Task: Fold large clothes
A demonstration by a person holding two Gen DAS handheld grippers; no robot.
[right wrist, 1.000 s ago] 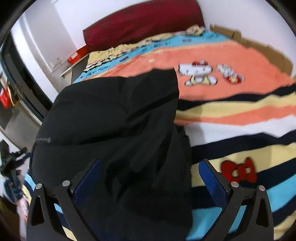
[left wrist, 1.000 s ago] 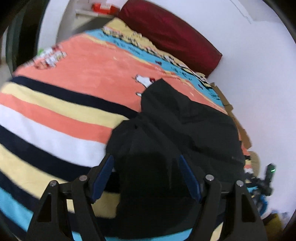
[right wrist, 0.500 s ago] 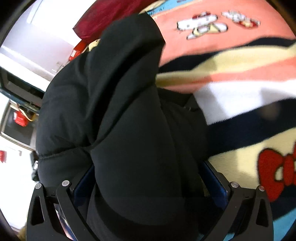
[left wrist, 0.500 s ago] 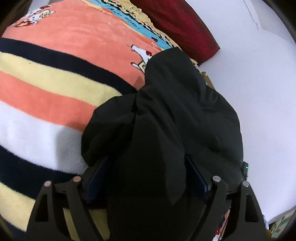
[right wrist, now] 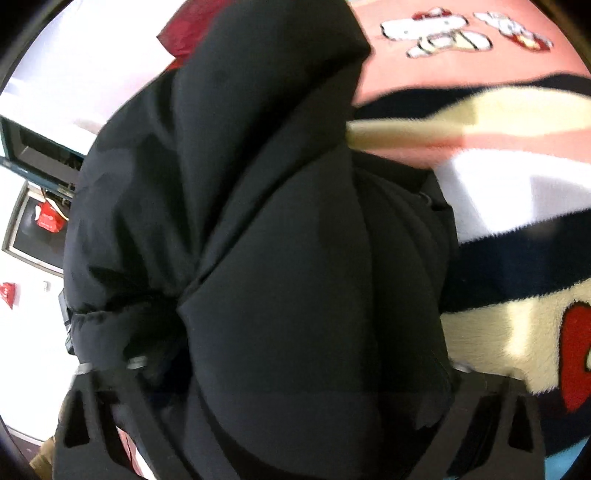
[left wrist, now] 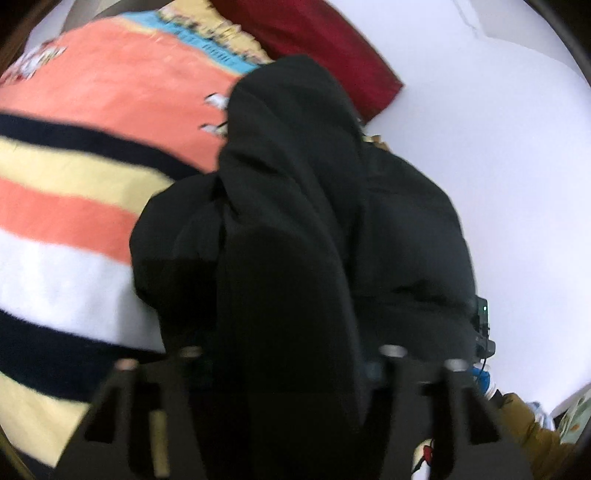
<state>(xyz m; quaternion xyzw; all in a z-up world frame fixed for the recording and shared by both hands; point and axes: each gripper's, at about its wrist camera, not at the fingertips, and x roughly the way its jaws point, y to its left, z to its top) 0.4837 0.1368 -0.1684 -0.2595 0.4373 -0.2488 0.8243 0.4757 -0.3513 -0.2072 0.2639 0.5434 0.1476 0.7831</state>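
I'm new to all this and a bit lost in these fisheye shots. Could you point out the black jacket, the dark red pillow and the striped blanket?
black jacket (left wrist: pixel 295 221): left wrist view, on its bunched middle.
dark red pillow (left wrist: pixel 332 48): left wrist view, on its front face.
striped blanket (left wrist: pixel 92 81): left wrist view, on the orange band.

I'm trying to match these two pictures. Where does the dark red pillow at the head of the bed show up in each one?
Left wrist view: the dark red pillow lies along the top centre, against the white wall, beyond the black jacket.
Right wrist view: only a corner of the pillow peeks out at the upper left, behind the jacket.
Shared landmark: the striped blanket, left of the jacket in one view, right in the other.
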